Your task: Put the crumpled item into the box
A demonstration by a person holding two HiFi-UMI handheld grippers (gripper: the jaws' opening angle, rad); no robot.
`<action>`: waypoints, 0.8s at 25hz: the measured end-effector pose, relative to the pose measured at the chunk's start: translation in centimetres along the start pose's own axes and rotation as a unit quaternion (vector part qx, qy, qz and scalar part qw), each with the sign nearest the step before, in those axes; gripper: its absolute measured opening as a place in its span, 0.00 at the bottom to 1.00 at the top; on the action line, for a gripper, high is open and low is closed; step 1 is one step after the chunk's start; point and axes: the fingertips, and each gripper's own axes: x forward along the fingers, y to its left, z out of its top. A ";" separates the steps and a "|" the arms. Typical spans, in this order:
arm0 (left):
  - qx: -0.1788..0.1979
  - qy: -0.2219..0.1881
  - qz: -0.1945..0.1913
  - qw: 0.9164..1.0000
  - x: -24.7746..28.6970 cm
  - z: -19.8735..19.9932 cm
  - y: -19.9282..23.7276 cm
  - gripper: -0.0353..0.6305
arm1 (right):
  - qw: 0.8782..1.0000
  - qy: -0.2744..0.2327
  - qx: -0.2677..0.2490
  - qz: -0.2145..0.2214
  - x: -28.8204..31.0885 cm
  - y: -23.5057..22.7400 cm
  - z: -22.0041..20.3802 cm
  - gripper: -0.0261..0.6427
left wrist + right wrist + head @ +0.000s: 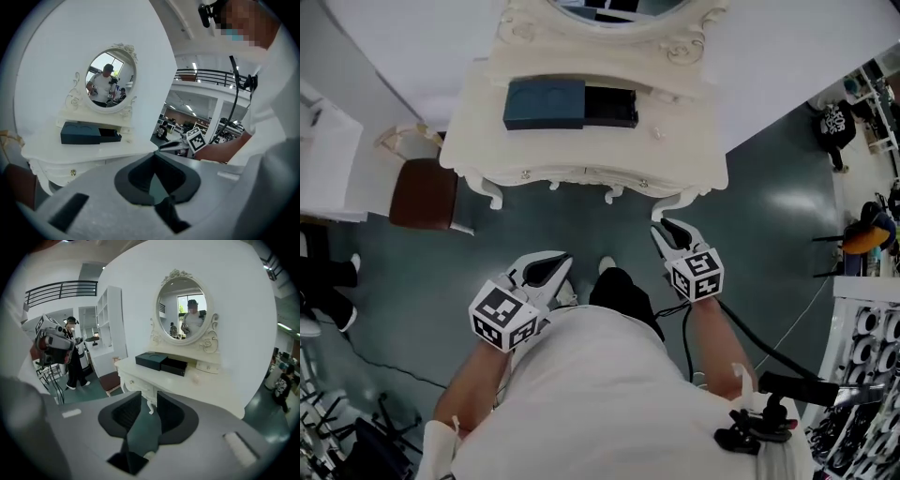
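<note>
Barely started, I'd say: my left gripper (561, 261) is pinched closed on nothing and my right gripper (664, 228) is partly open and empty, both short of the white carved dressing table's (581, 155) front edge. What looks like the small pale crumpled lump (196, 378) sits untouched just right of the open dark blue box (544, 103), near the back edge.

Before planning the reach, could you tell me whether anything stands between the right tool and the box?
Nothing visible does: the open, empty right tool faces the box across floor and the dressing table.
</note>
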 end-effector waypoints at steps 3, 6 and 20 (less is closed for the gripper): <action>-0.005 -0.006 0.012 1.000 0.8 1.4 2.1 0.06 | 1.000 0.005 0.003 -0.017 2.8 -3.6 1.3 0.22; -0.008 -0.008 0.030 0.999 1.7 3.0 4.4 0.06 | 1.000 0.009 0.001 -0.030 5.8 -7.5 2.8 0.23; -0.040 -0.007 0.106 0.994 8.8 10.9 13.7 0.06 | 0.996 0.069 -0.019 -0.054 19.6 -22.9 4.7 0.37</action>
